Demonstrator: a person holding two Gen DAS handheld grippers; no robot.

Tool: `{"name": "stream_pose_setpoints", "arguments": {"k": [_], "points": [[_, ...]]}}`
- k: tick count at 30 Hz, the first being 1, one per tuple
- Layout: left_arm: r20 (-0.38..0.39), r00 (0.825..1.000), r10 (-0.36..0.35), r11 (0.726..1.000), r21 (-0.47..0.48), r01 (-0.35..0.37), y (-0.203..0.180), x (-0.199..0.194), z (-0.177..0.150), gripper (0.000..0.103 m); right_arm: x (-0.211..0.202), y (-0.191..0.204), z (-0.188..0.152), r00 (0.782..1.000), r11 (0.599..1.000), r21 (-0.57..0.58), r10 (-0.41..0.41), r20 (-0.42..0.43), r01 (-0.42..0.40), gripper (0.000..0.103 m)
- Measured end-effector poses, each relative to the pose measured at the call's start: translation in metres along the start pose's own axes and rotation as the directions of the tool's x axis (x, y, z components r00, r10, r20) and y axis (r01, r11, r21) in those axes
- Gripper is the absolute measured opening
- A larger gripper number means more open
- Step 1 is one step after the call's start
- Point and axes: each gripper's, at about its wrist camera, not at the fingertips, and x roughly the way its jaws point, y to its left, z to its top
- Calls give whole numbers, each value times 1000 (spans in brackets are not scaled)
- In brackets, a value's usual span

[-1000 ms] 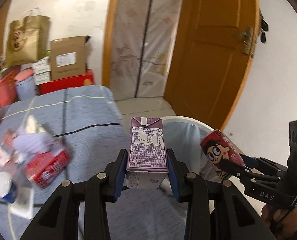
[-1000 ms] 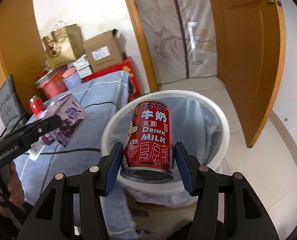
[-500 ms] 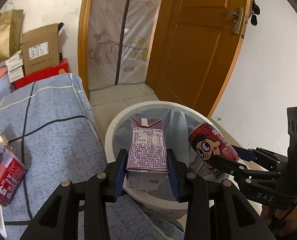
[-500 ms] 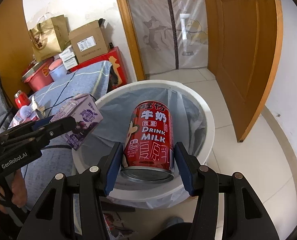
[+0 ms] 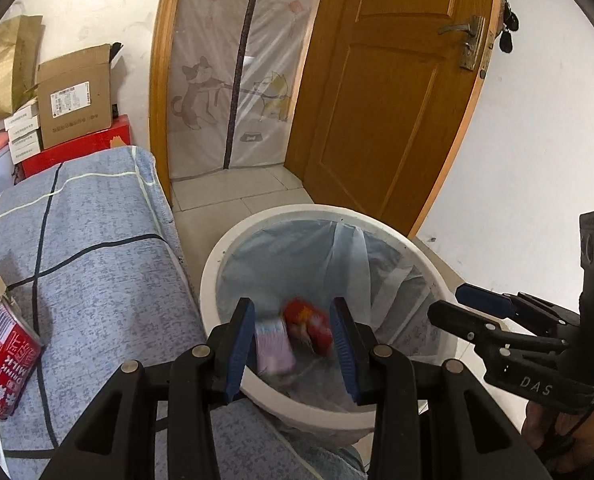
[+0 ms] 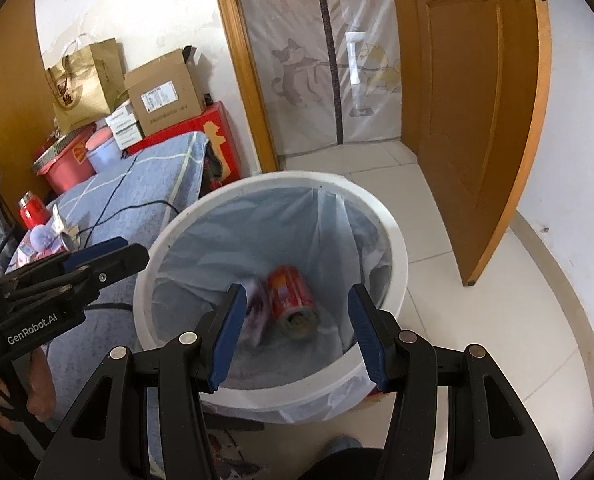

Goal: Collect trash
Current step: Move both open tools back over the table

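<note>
Both the left gripper and right gripper hang released, jaws spread, above the white trash bin. Inside its liner the purple milk carton lies left of the red milk can.

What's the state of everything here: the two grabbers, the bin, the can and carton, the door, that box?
Left hand-held gripper: open, empty, over the bin.
Right hand-held gripper: open, empty, over the bin.
Red milk can: inside the bin, on its side, blurred.
Purple carton: inside the bin, blurred.
Bin: lined with a bag, uncovered.
Wooden door: open.
Cardboard box: flaps open.
Second red can: on the bed.
</note>
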Motion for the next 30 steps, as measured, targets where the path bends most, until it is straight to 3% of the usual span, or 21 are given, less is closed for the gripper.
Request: {"name": "stream_pose_setpoints", "arguments": {"k": [14, 30], "points": [[63, 996, 57, 996, -67, -52, 17, -59, -20, 39, -34, 36, -12, 992, 991, -87, 108, 73, -101, 54], [76, 975, 208, 968, -157, -194, 46, -125, -70, 39, -42, 95, -36, 966, 950, -182, 258, -7, -255, 54]]}}
